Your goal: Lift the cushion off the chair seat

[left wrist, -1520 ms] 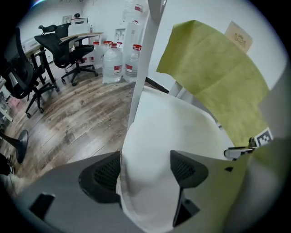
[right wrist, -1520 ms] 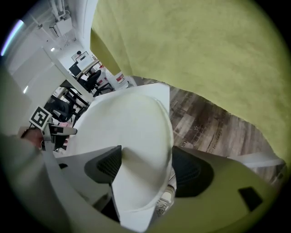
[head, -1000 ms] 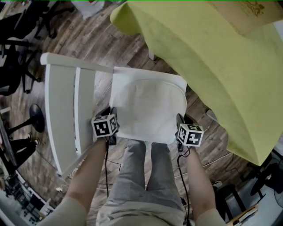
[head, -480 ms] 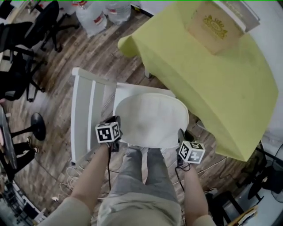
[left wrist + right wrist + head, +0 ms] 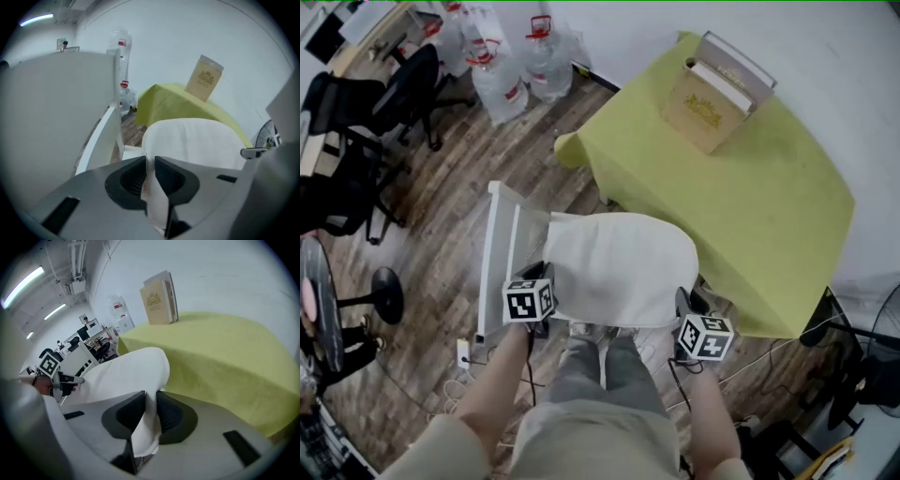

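1. The off-white padded fabric cushion (image 5: 619, 267) is up and hanging between both grippers, right in front of the person and over the white slatted wooden chair (image 5: 500, 246).
2. The left gripper (image 5: 541, 279) is clamped on the cushion's near left edge, with a fold of fabric pinched tight between its jaws.
3. The right gripper (image 5: 683, 302) bites the near right edge the same way, its jaws closed on a wad of cloth.
4. The lift looks as good as done, with both grips firm. All that seems left is carrying the cushion fully clear of the chair.
5. From the head view the cushion covers the seat, so I can't tell how much gap lies beneath it. The chair legs are out of sight too.
6. Just beyond stands the table under a yellow-green cloth (image 5: 759, 197), with a tan boxed book set (image 5: 711, 92) on it. Clear water bottles (image 5: 546, 54) stand on the floor behind.
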`<state>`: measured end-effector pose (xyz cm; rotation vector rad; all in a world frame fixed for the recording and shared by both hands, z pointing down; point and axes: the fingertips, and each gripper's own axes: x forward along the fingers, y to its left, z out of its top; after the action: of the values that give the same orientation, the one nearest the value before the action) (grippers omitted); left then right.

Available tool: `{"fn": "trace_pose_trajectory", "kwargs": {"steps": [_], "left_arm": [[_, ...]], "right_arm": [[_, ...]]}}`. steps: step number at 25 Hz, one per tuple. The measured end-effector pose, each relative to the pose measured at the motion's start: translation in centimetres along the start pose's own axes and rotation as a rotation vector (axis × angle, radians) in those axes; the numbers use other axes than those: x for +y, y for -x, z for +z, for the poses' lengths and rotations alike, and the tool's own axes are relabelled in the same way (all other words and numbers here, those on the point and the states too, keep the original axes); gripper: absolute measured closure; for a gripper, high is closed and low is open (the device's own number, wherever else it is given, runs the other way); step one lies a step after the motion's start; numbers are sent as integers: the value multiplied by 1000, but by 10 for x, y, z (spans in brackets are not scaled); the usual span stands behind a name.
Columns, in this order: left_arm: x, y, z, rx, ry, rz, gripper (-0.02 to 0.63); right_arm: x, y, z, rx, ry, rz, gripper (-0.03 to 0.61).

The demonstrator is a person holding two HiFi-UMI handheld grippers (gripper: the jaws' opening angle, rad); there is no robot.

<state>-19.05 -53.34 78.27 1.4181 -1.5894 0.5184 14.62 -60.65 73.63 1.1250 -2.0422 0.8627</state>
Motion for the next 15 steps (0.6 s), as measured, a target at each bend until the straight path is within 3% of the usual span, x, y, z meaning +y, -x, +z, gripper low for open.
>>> {"fn": "trace_pose_trajectory", "kwargs": {"steps": [12,15], "left_arm": [[-52,142,133,-314,-59,-61,541],[-67,183,162,-390,-107,-64,542]], "right_arm": [[35,123,138,-297,98,57,483],[46,159,170,-374,142,62,483]]}}
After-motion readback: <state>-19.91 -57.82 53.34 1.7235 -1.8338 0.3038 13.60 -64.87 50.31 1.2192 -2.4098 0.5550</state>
